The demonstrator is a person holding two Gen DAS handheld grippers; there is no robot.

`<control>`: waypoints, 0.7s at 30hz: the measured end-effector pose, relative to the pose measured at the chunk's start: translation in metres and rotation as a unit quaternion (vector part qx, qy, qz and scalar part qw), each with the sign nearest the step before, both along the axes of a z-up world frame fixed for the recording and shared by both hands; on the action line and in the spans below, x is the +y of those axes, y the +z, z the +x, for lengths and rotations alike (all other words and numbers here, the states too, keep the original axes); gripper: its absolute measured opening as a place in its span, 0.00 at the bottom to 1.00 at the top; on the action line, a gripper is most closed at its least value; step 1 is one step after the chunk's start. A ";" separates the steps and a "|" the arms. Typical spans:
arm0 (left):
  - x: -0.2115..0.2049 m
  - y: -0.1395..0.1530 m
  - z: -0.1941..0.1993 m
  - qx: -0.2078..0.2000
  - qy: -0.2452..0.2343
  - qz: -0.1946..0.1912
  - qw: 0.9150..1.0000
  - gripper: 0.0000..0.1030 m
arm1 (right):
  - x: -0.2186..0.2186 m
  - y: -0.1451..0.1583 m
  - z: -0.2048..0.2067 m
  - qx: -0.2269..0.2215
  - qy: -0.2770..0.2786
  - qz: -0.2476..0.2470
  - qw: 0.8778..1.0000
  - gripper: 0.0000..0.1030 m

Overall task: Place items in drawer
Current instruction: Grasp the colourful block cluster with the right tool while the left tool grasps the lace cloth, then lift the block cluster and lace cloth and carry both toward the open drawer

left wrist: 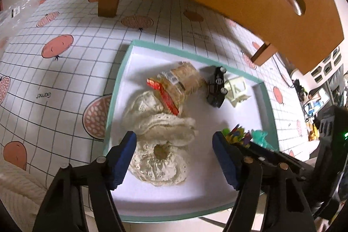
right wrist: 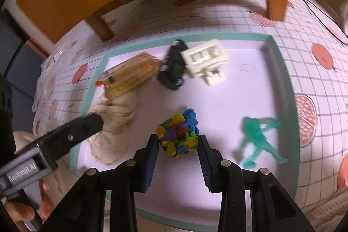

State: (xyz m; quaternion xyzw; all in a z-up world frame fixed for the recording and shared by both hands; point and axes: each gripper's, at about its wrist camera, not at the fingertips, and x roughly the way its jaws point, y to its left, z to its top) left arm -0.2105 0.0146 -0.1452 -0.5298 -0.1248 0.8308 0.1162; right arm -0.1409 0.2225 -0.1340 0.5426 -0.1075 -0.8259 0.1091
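Your right gripper (right wrist: 177, 146) has its jaws spread around the multicoloured block toy (right wrist: 178, 135) in the teal-rimmed drawer (right wrist: 280, 71), perhaps just touching it; blur hides contact. Your left gripper (left wrist: 174, 158) hangs with jaws wide apart over the cream lace cloth (left wrist: 161, 140).

puzzle ball (right wrist: 178, 134): multicoloured | on tray (right wrist: 280, 71) floor | between open tongs (right wrist: 177, 161)

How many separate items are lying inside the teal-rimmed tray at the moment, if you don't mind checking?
6: cream lace cloth near-left, noodle packet atop it, black toy car and cream plastic piece far, colourful puzzle ball centre, green figure right.
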 end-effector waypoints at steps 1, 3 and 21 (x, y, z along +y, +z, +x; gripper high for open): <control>0.001 -0.002 0.000 -0.003 -0.001 -0.001 1.000 0.71 | 0.001 0.000 0.000 -0.001 -0.002 -0.002 1.000 0.38; 0.004 -0.007 -0.001 -0.013 -0.005 -0.005 1.000 0.71 | 0.000 0.001 0.001 0.000 0.000 0.003 1.000 0.38; 0.006 -0.022 -0.002 -0.045 -0.012 -0.041 0.998 0.33 | -0.006 0.000 0.003 0.002 0.003 0.012 1.000 0.38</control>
